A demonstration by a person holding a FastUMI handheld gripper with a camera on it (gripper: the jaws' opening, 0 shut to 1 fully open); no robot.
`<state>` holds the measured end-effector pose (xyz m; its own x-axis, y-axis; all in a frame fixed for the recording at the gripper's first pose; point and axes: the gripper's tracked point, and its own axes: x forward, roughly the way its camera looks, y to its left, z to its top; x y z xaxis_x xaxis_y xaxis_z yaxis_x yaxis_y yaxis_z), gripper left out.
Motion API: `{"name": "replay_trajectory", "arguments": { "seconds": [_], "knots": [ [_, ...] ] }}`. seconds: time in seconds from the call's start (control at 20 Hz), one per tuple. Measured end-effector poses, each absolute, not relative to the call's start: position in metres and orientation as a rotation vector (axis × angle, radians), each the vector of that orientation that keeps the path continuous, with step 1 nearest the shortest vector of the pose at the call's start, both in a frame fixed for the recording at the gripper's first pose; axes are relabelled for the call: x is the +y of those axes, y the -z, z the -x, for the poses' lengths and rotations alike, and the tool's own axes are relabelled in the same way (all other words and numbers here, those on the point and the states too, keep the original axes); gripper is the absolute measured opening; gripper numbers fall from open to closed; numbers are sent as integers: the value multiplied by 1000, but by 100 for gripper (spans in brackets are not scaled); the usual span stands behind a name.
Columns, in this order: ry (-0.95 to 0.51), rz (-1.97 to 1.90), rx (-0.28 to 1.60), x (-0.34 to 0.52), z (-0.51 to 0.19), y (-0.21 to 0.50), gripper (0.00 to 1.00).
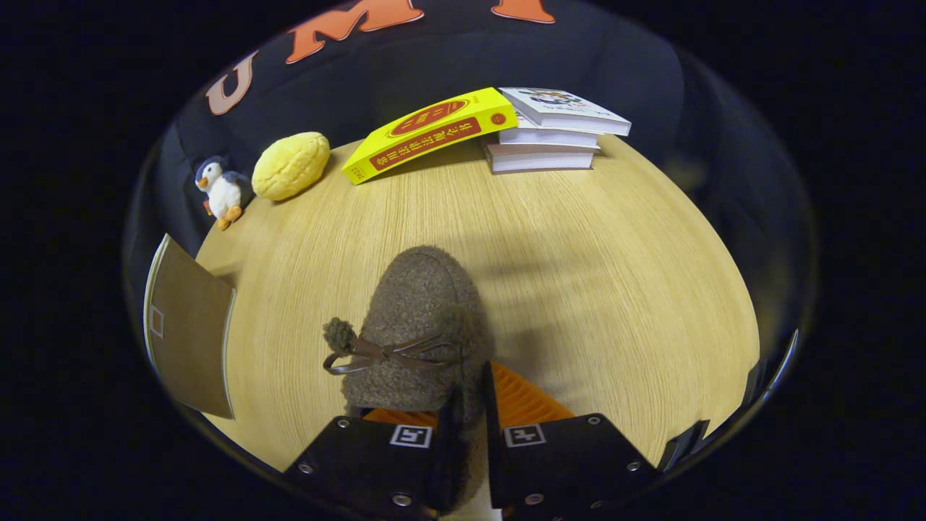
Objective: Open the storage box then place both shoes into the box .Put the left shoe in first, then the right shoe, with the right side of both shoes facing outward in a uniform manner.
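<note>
Pinching the shoe (416, 318) at its rear edge: fingers of the gripper (470, 394) pressed together on the fuzzy collar, toe pointing away ahead of them, above the table (615, 289) (lifted or resting, cannot tell). Probably the carrying step toward the box. To do it well: make the pinch firm against slipping on the soft, compressible pile; hold the shoe level to prevent a drooping toe; turn toward the brown panel (188, 325) to the left of the fingers, seemingly a part of the storage box; check the outward-facing side before lowering. Shoe: brown curly fleece, rounded toe, thin leather-like bow with a small pompom across the top. Panel: flat, smooth, cardboard-like, with a pale edge. Table: light wood grain, matte. Beyond the shoe, well apart: a glossy yellow book (430, 134) leaning on a stack of pale books (546, 141), a lumpy yellow plush (291, 165), and just beside it a small plush penguin (221, 189).
</note>
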<state>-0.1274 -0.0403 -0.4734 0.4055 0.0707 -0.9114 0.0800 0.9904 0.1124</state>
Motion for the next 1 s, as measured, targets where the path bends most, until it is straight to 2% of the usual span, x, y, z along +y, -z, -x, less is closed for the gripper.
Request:
{"name": "replay_trajectory", "arguments": {
  "seconds": [0.1,0.2,0.4,0.7,1.0],
  "knots": [
    [18,-155,1142,-34,126,466,10],
    [8,-198,1122,-16,122,446,7],
    [18,-236,1080,27,111,385,6],
    [-78,-231,1035,126,98,303,6],
    [-173,-220,999,222,89,255,6]
  ]
}}
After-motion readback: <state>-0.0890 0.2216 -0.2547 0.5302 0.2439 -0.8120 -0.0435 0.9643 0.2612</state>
